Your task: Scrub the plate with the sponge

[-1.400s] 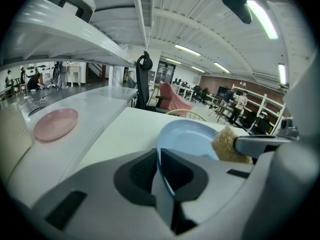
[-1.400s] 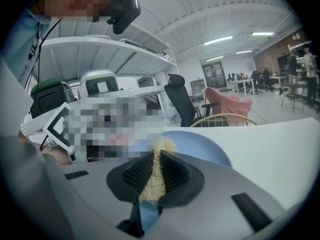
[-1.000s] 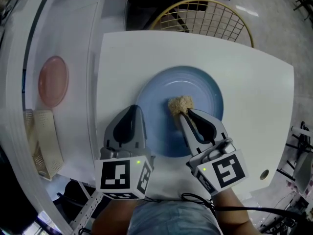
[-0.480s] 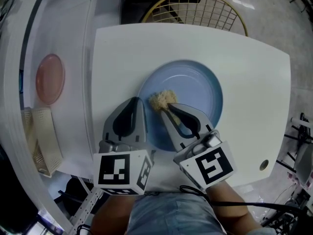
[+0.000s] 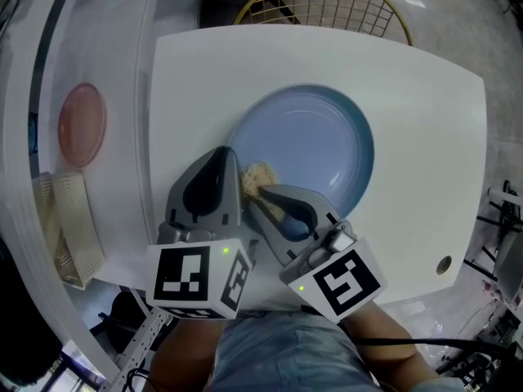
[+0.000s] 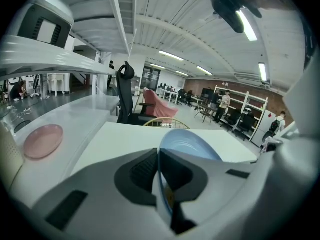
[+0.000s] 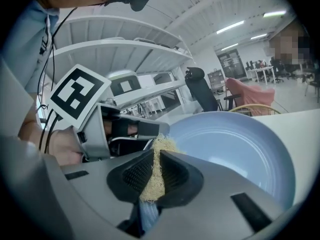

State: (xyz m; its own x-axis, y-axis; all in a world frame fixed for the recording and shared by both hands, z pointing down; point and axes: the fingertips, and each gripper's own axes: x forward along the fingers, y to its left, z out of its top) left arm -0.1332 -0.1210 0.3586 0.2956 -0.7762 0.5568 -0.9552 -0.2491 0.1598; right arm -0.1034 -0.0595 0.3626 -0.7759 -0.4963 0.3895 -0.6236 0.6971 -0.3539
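A pale blue plate (image 5: 319,149) lies on the white table (image 5: 425,121). My left gripper (image 5: 231,172) is shut on the plate's left rim; in the left gripper view the rim (image 6: 192,141) runs edge-on between the jaws of the left gripper (image 6: 158,170). My right gripper (image 5: 261,193) is shut on a tan, fibrous sponge (image 5: 260,175), which presses on the plate's near-left part, right beside the left gripper. In the right gripper view the sponge (image 7: 161,145) sticks up between the jaws of the right gripper (image 7: 154,173), with the plate (image 7: 235,144) beyond and the left gripper (image 7: 107,129) close by.
A pink plate (image 5: 82,125) lies on the long white counter to the left, with a beige rack (image 5: 72,227) nearer me. A wire chair back (image 5: 327,6) stands behind the table. A small hole (image 5: 444,264) is near the table's right front corner.
My right gripper has dragged the sponge from the plate's middle leftward and toward me, up to the left gripper. The left gripper has kept its hold on the rim.
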